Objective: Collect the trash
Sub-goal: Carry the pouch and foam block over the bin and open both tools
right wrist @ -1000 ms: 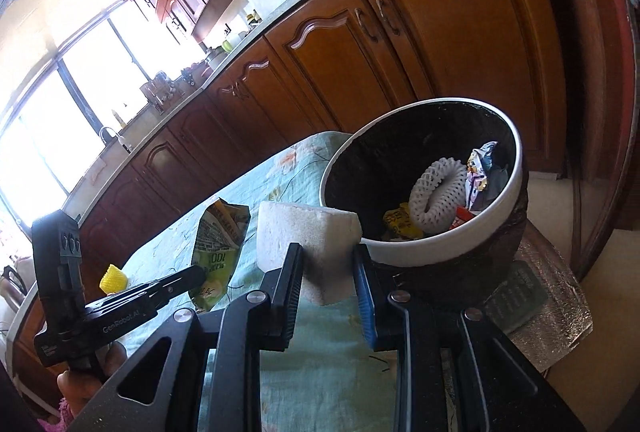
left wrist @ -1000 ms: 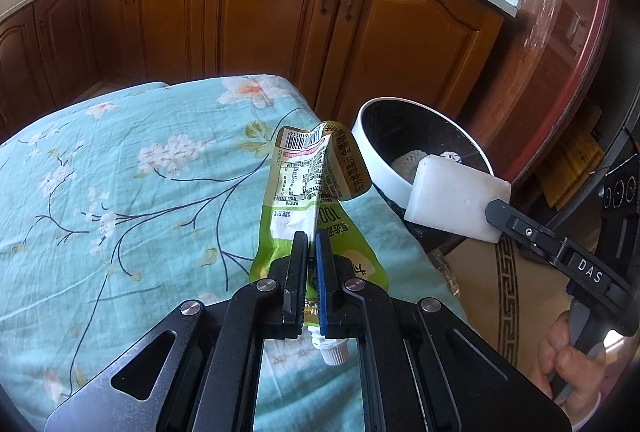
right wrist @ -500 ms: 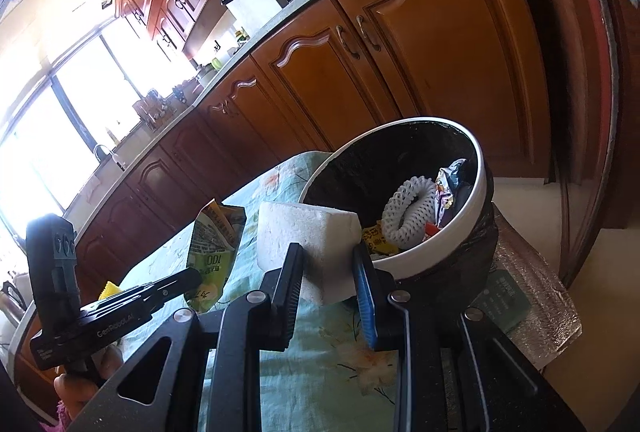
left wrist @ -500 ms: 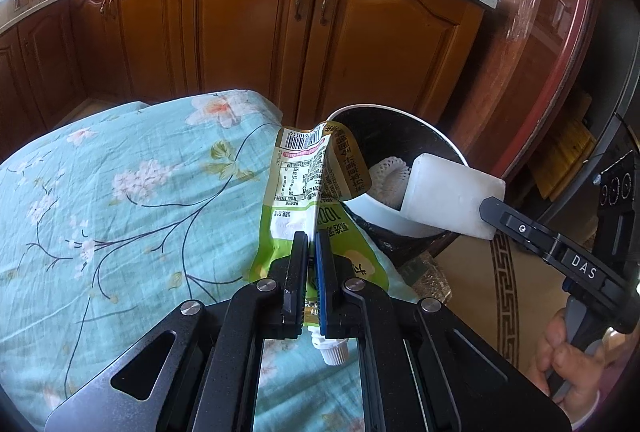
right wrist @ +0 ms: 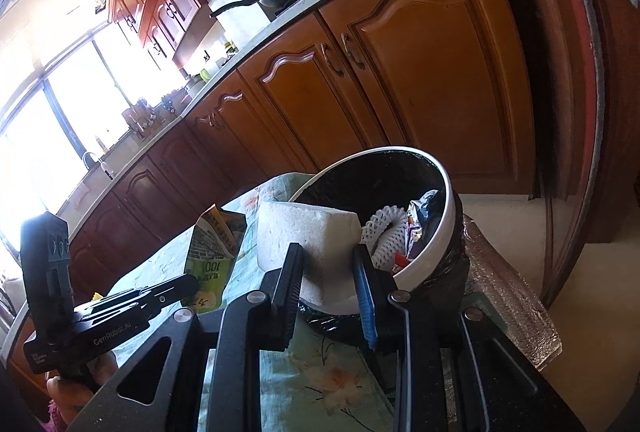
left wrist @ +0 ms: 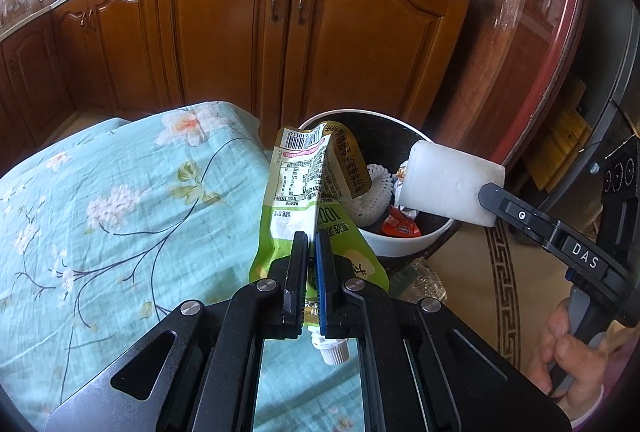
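Both grippers carry trash toward the bin (left wrist: 404, 246), a white-rimmed bucket with a black liner standing just off the corner of the table with the floral cloth (left wrist: 120, 192).

Left gripper (left wrist: 311, 264): jaws pinched nearly flat on the lower part of a green drink pouch (left wrist: 304, 192), just above its white spout cap (left wrist: 334, 350). The pouch stands up floppy; its top fold leans over the near rim of the bin, while its body sits above the table edge beside the bin.

Right gripper (right wrist: 326, 268): jaws partly open, clamped on a white foam block (right wrist: 308, 232). Seen from the left wrist, the block hangs above the bin's right side; from the right wrist it looks just short of the near rim, so whether it is fully over the opening is hard to say.

Already inside the bin: a white foam net sleeve (right wrist: 384, 228) and crumpled wrappers (right wrist: 420, 216).

Risks:
- Pouch let go now likely drops on the table edge or the floor beside the bin, since only its top is over the rim.
- Limp pouch may snag on the rim or cling to the pads.
- Foam block is light and could bounce off the rim or the net sleeve and roll out.
- Both grippers converge on the bin, so the block and the pouch may knock together.

Readable text: "100" and a barcode on the pouch, plus a nutrition table and Chinese print too small to read; "DAS" on the right gripper's arm in the left wrist view; "GenRobot.AI" on the left gripper's body in the right wrist view.
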Motion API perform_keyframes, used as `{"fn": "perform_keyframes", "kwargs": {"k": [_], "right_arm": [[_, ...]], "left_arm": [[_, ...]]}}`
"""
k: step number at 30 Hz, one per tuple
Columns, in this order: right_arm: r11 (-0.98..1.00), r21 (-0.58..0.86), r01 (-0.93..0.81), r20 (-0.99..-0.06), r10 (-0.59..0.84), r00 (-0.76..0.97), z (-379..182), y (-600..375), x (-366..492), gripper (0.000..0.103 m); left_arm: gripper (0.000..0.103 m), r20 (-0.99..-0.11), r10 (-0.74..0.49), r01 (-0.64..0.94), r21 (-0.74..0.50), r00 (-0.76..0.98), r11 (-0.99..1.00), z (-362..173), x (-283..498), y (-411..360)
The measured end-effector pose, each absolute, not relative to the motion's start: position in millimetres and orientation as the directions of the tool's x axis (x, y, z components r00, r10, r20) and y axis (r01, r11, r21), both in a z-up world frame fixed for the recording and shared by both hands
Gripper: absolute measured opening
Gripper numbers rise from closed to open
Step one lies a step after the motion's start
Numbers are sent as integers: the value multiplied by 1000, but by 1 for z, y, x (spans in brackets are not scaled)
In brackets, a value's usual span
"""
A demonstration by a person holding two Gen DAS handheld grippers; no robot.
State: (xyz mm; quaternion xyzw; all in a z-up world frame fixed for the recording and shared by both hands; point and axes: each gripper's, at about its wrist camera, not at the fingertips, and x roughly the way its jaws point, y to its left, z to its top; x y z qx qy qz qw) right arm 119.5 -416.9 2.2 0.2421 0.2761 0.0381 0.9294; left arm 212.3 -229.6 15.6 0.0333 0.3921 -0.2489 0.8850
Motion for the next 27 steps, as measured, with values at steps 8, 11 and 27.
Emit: {"fn": "perform_keyframes", "kwargs": {"k": [8, 11, 27], "right_arm": [[891, 445, 87, -502, 168, 848, 6, -428, 128, 26], [896, 434, 94, -511, 159, 845, 6, -429, 132, 26], [927, 356, 121, -543, 99, 834, 10, -435, 153, 26]], "left_arm": [[3, -716, -417, 479, -132, 560, 868, 17, 225, -243], [3, -722, -413, 478, -129, 556, 869, 17, 232, -250], [3, -742, -389, 507, -77, 546, 858, 18, 257, -291]]}}
